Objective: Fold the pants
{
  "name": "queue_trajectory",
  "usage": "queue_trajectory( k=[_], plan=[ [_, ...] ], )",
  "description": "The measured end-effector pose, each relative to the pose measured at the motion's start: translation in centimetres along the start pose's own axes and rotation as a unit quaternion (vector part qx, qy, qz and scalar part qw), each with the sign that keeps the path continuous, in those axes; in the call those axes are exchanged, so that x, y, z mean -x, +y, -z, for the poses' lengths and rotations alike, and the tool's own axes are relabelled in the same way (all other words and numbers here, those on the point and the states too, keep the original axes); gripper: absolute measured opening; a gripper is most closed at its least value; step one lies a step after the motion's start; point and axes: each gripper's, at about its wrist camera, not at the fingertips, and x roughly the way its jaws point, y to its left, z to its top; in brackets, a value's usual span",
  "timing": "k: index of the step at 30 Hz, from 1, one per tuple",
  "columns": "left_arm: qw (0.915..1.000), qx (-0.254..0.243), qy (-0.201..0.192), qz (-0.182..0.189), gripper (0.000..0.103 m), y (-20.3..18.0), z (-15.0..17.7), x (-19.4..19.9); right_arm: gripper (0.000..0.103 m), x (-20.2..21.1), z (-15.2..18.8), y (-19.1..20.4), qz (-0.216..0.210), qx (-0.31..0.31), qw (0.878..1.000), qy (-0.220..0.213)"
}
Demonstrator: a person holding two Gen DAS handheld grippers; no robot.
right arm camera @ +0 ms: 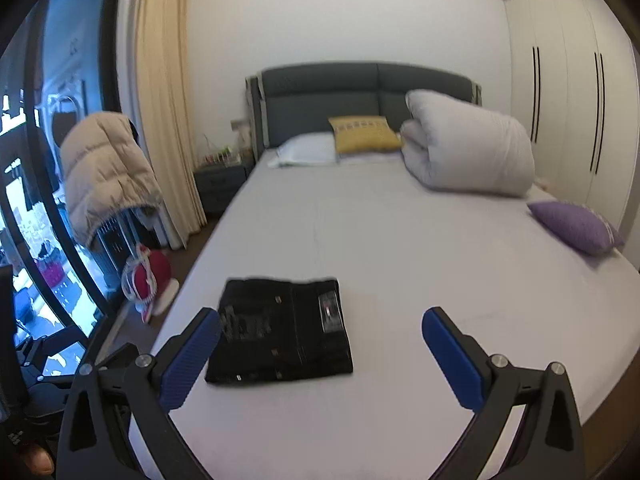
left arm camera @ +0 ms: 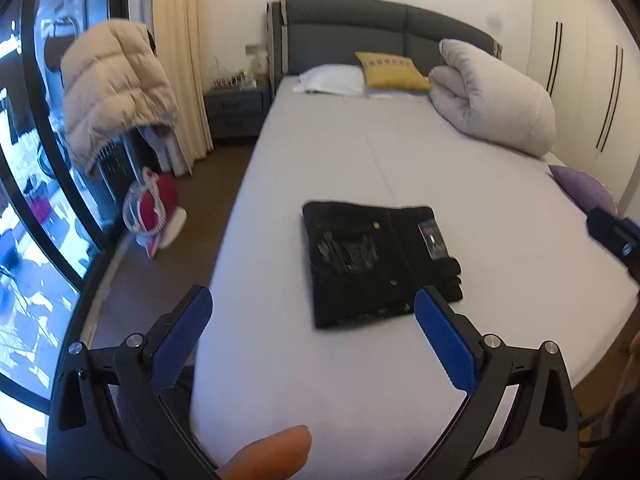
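Black pants point(left arm camera: 372, 260) lie folded into a compact rectangle on the light grey bed point(left arm camera: 400, 152), near its foot and left side. They also show in the right wrist view point(right arm camera: 280, 332). My left gripper point(left arm camera: 312, 308) is open and empty, held above the bed's foot edge, short of the pants. My right gripper point(right arm camera: 320, 328) is open and empty, raised above the bed to the right of the pants. Part of the right gripper shows at the right edge of the left wrist view point(left arm camera: 616, 236).
A rolled white duvet point(right arm camera: 468, 148), a yellow cushion point(right arm camera: 364, 134), a white pillow point(right arm camera: 308, 150) and a purple cushion point(right arm camera: 576, 226) lie on the bed. A beige puffer jacket point(left arm camera: 116, 88) hangs left of the bed by the window. A red item point(left arm camera: 156, 204) sits on the floor. Wardrobes point(right arm camera: 568, 96) stand on the right.
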Motion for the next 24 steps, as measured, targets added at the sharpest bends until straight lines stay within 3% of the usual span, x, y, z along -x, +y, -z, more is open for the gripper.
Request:
queue_trajectory(
  k=[7, 24],
  plan=[
    [0.9995, 0.011, 0.031, -0.004, 0.103, -0.1, 0.6, -3.3, 0.103, -1.5, 1.4, 0.1, 0.008, -0.006, 0.999, 0.039],
    [0.9987, 0.014, 0.047, -0.012, 0.103, 0.3, 0.8, -6.2, 0.103, -2.6, 1.9, 0.5, 0.002, 0.002, 0.998, 0.061]
  ],
)
